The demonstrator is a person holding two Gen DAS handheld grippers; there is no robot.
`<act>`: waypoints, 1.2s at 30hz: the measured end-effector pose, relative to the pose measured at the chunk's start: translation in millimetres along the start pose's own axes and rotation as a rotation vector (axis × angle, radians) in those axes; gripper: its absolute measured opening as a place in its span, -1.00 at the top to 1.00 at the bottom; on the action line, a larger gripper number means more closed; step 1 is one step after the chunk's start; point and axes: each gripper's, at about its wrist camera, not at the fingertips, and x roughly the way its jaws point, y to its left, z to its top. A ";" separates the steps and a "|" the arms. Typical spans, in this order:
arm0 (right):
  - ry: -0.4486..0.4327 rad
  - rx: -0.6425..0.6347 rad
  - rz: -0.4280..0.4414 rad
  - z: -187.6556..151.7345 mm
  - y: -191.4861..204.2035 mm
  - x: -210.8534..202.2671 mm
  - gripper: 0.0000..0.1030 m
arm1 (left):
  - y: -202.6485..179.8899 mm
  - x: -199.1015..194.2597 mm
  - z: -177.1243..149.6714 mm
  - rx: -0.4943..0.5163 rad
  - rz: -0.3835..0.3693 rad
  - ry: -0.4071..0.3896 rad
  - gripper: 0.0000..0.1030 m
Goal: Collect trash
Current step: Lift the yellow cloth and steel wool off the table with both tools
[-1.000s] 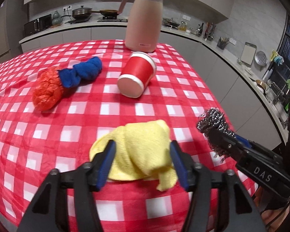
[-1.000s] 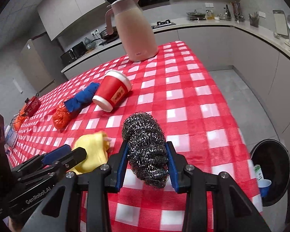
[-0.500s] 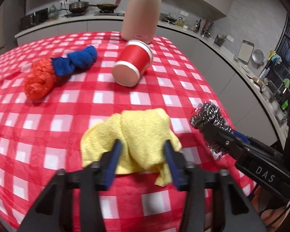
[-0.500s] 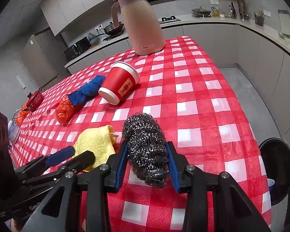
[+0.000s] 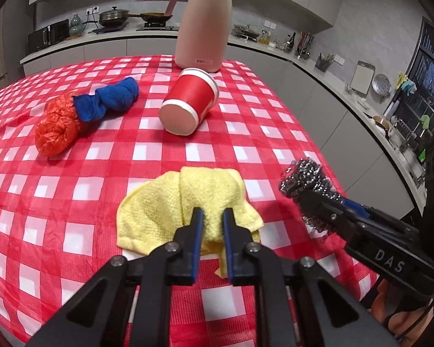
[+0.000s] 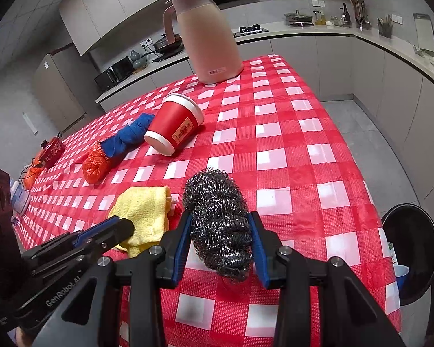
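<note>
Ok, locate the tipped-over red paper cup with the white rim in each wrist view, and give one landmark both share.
Left wrist view: red paper cup with the white rim, upper centre, on its side, base toward the camera.
Right wrist view: same cup, left of centre, beside the twisted blue cloth.
Shared landmark: tall pink thermos jug standing behind the cup on the checked tablecloth.

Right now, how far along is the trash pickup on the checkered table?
Partly done: the bin on the floor already holds a blue cup. In hand: the right tongs grip the steel scourer, and the left tongs have just closed on the yellow cloth, which lies on the table. Left: the tipped red cup, blue cloth and orange bag.
</note>
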 end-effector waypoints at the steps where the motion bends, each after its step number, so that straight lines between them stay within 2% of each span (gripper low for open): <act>1: -0.001 0.000 0.000 -0.2 -0.3 -0.3 0.20 | -0.2 0.1 -0.2 -0.001 0.001 0.000 0.70; 5: 0.004 0.003 -0.001 -1.1 -1.9 0.3 0.20 | -2.9 5.0 0.9 0.000 0.018 0.011 0.60; 9: 0.009 0.003 -0.001 -2.5 -3.0 1.1 0.20 | -3.0 8.8 0.1 -0.007 0.030 0.023 0.29; 11: 0.017 0.007 0.004 -3.0 -4.2 2.8 0.20 | -1.3 11.1 -1.3 -0.011 0.026 0.029 0.28; 13: 0.021 0.010 0.005 -3.5 -5.0 4.0 0.20 | 0.0 10.6 -2.2 -0.011 0.018 0.021 0.30; 15: 0.020 0.012 0.003 -3.7 -6.1 4.1 0.20 | 1.1 9.3 -2.3 -0.015 0.012 0.016 0.45; 21: -0.005 0.013 0.002 -1.1 -7.6 -1.4 0.20 | 0.2 0.4 -0.1 -0.024 -0.008 -0.016 0.66; 30: -0.034 0.038 -0.006 -0.7 -21.8 -14.4 0.20 | -21.3 -6.7 7.2 0.015 -0.045 -0.055 0.73; 36: -0.030 0.058 -0.017 -5.1 -38.3 -22.2 0.20 | -30.8 5.0 3.8 0.037 -0.021 -0.013 0.70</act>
